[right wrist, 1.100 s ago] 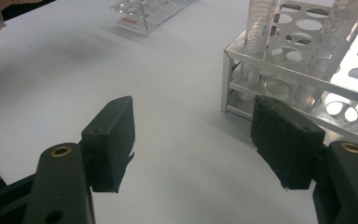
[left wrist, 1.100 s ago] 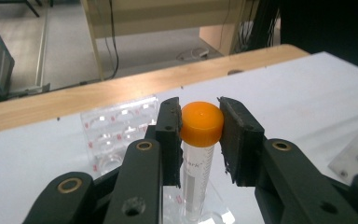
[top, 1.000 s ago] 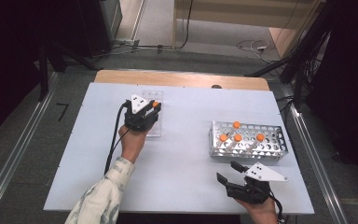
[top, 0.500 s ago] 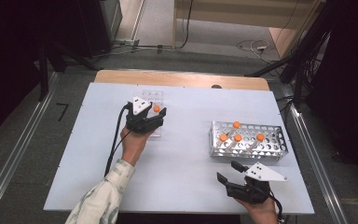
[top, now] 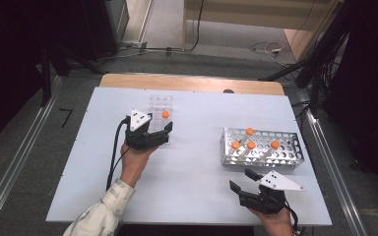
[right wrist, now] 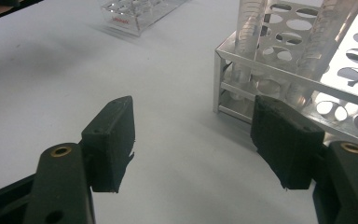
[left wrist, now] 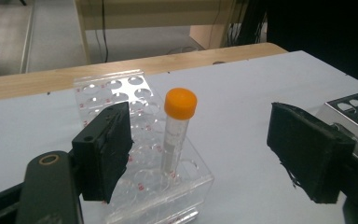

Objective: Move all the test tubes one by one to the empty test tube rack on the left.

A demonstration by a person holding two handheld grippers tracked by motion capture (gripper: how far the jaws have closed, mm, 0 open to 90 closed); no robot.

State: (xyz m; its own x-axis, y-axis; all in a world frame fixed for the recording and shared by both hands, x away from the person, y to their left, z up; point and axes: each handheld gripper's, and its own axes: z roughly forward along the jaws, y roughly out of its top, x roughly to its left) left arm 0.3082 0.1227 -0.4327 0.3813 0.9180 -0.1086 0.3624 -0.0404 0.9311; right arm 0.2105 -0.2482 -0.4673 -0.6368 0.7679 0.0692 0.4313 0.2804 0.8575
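Note:
A clear plastic rack (top: pixel 156 104) stands at the table's left middle, with one orange-capped tube (top: pixel 165 114) upright in it. My left gripper (top: pixel 151 132) sits just on the near side of it, open. In the left gripper view the tube (left wrist: pixel 173 135) stands in the rack (left wrist: pixel 116 93) between the wide jaws (left wrist: pixel 205 154) but beyond them, touched by neither. A metal rack (top: pixel 262 148) at the right holds several orange-capped tubes. My right gripper (top: pixel 242 180) rests in front of it, open and empty. The right gripper view shows the open jaws (right wrist: pixel 193 144) short of the metal rack's corner (right wrist: pixel 223 53).
The white tabletop (top: pixel 197 167) lies bare between the two racks. A wooden strip (top: pixel 192 83) runs along the far edge. Metal rails (top: pixel 325 162) flank the table. The clear rack (right wrist: pixel 135 11) shows far off in the right gripper view.
My left gripper has drawn back toward the person, away from the clear rack, leaving the orange-capped tube standing there. The right gripper has not moved.

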